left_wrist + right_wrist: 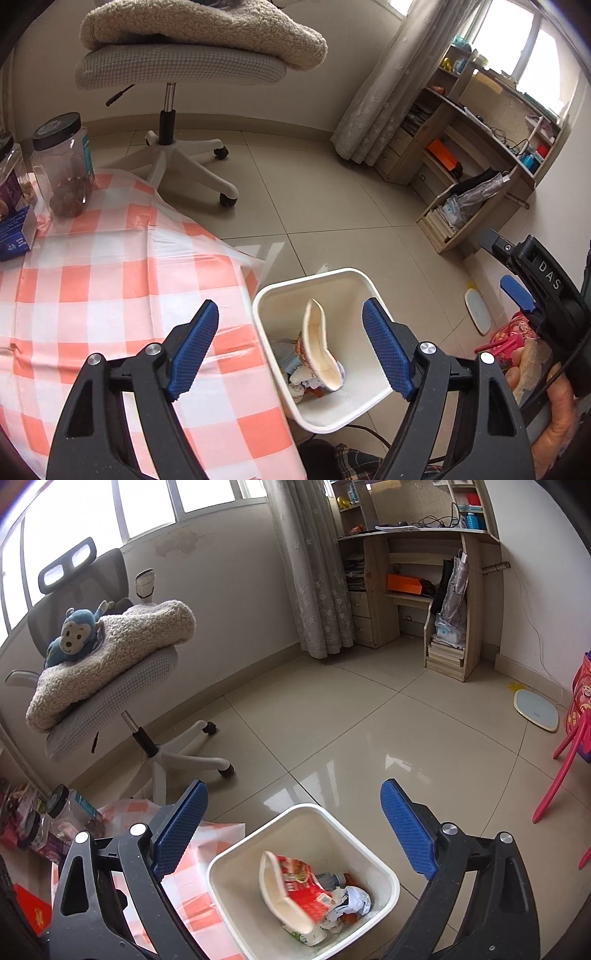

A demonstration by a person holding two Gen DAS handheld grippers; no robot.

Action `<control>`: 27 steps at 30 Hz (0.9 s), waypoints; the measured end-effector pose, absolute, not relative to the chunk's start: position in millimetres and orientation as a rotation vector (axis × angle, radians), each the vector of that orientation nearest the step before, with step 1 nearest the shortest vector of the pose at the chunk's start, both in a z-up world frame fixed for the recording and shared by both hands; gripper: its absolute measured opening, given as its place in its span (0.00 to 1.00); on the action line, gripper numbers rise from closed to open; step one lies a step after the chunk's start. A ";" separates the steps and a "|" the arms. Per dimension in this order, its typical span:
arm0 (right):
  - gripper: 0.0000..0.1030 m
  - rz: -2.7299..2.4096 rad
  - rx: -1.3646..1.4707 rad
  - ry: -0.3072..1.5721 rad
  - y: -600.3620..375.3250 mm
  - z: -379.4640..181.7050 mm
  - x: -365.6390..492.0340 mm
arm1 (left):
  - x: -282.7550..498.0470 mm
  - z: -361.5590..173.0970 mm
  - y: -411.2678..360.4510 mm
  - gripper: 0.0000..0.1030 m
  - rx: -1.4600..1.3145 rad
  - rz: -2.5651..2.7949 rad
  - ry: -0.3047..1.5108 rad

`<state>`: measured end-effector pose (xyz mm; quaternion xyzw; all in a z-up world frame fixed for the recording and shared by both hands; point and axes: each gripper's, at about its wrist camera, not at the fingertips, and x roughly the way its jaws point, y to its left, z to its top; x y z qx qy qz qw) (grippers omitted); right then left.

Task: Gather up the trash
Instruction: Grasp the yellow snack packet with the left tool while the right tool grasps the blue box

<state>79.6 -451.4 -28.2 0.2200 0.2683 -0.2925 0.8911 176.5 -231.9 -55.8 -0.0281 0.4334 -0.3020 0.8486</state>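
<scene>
The bin (354, 402) stands on the floor (332, 206) just beside the surface (110, 280)'s edge, with a crushed cup (321, 350) and crumpled paper (351, 901) inside it. Jars (62, 166) sit at the surface's far corner. Beyond, a chair (110, 686) carries a blanket (122, 642); a shelf unit (443, 590) stands against the far wall.

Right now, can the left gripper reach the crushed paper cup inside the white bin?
Probably yes. The left gripper is open above the white bin, and nothing covers the crushed paper cup lying on top.
</scene>
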 end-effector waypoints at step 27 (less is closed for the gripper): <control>0.92 -0.171 -0.067 0.724 -210.8 -84.8 204.0 | 334.9 -155.7 152.9 0.86 0.020 0.116 1.051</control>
